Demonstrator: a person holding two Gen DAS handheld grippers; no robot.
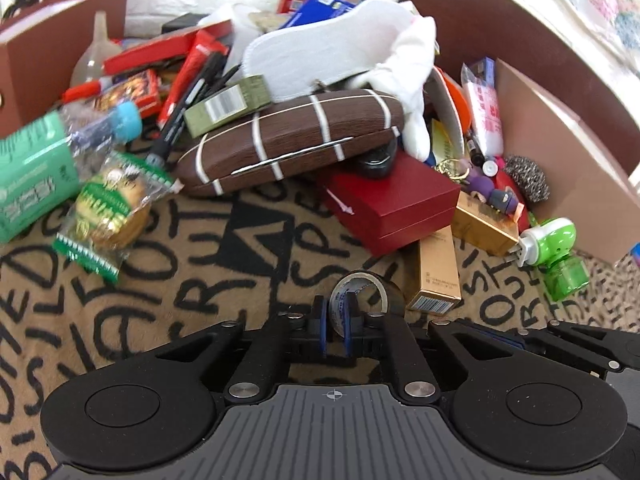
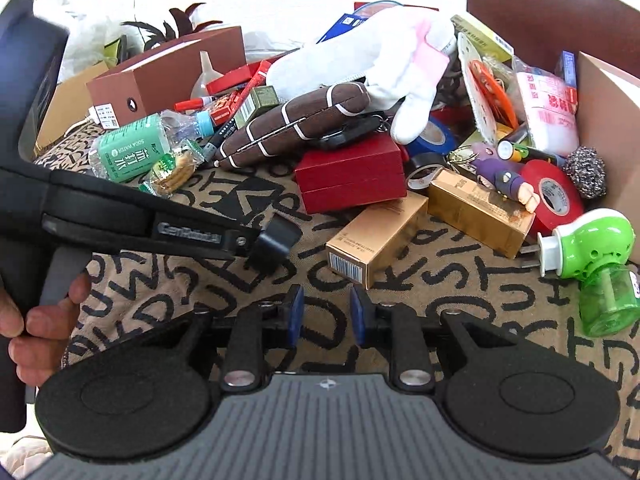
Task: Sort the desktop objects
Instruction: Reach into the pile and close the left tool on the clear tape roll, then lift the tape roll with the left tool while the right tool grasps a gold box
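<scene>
My left gripper point(image 1: 335, 316) is shut on the wall of a dark roll of tape point(image 1: 372, 286), held just above the lettered rug point(image 1: 160, 300). In the right wrist view the left gripper point(image 2: 272, 244) reaches in from the left, a hand point(image 2: 40, 320) on its handle. My right gripper point(image 2: 326, 312) hovers over the rug with a narrow gap between its blue pads and nothing in it. Ahead lies a heap: a brown striped case point(image 1: 292, 140), a red box point(image 1: 396, 204), gold cartons point(image 2: 376, 236), a red tape roll point(image 2: 556, 196) and a blue one point(image 2: 436, 136).
A brown box point(image 1: 48, 52) stands at the back left and a cardboard box point(image 1: 568, 152) at the right. A green soda bottle point(image 1: 36, 172) and a biscuit pack point(image 1: 108, 212) lie on the left. On the right sit a green plug-in point(image 2: 592, 248) and a steel scrubber point(image 2: 586, 172).
</scene>
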